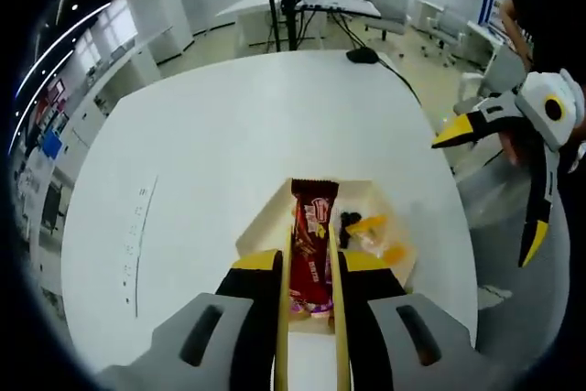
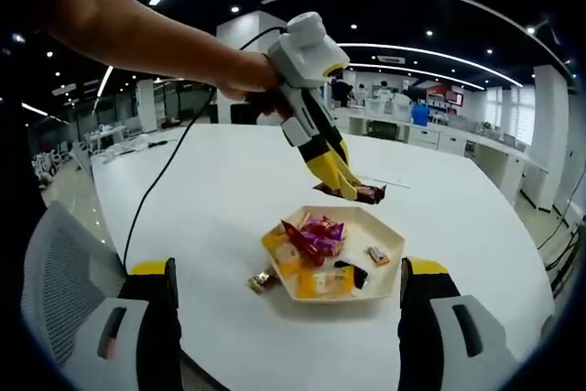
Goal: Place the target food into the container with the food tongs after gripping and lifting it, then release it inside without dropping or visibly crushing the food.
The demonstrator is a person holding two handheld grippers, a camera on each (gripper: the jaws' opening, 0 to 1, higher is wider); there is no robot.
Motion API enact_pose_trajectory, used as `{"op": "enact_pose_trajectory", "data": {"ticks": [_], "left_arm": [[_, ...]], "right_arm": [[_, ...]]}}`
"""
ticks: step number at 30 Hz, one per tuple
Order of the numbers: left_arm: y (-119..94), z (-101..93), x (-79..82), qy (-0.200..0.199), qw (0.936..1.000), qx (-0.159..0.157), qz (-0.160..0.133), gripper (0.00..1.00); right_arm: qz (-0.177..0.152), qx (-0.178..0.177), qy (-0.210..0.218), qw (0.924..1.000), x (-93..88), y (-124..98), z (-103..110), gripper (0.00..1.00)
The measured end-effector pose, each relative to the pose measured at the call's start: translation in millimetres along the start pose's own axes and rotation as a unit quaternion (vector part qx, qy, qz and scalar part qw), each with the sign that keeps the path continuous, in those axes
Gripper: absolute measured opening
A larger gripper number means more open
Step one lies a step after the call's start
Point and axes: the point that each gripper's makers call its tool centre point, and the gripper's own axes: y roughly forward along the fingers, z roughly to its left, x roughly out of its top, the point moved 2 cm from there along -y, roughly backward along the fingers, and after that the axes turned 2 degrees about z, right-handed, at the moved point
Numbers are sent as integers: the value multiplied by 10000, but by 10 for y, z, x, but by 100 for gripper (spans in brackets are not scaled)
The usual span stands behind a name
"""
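Note:
A chocolate bar (image 1: 313,217) in a red-brown wrapper is clamped between the yellow jaws of my left gripper (image 1: 311,263), which is shut on it. It hangs over the white hexagonal tray (image 1: 265,217) holding several wrapped sweets. In the right gripper view, a hand holds the left gripper (image 2: 341,180) tilted down, the bar (image 2: 369,194) sticking out just above the tray's (image 2: 366,226) far rim. My right gripper (image 2: 288,267) is wide open and empty, near the tray's close side. The right gripper (image 1: 493,191) also shows off the table's right edge.
The tray sits on a round white table (image 1: 211,162). One loose sweet (image 2: 263,279) lies on the table beside the tray. A black cable and a dark object (image 1: 363,55) lie at the far edge. A grey mesh chair (image 2: 55,299) stands close by.

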Motion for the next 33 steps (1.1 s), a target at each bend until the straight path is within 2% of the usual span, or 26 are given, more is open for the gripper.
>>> {"op": "enact_pose_trajectory", "data": {"ticks": [10,19,23,33], "left_arm": [[-21,14,14,86,10000,-11,28,21],[-143,-36,33,59,9999,65,-142,22],[-199,-51,-29,10,9997,109,-209,22],[-444,-172,-392,-346,9979,330,-428,22]], "right_arm": [[-30,-10,5,10000,8,-8,1,99],[14,-15,-21,10000,-6,-4,1,99],[29,-16,-37,10000,-8,-2,0,99],[82,-48,-54,9999,-26,0,-12,98]]}}
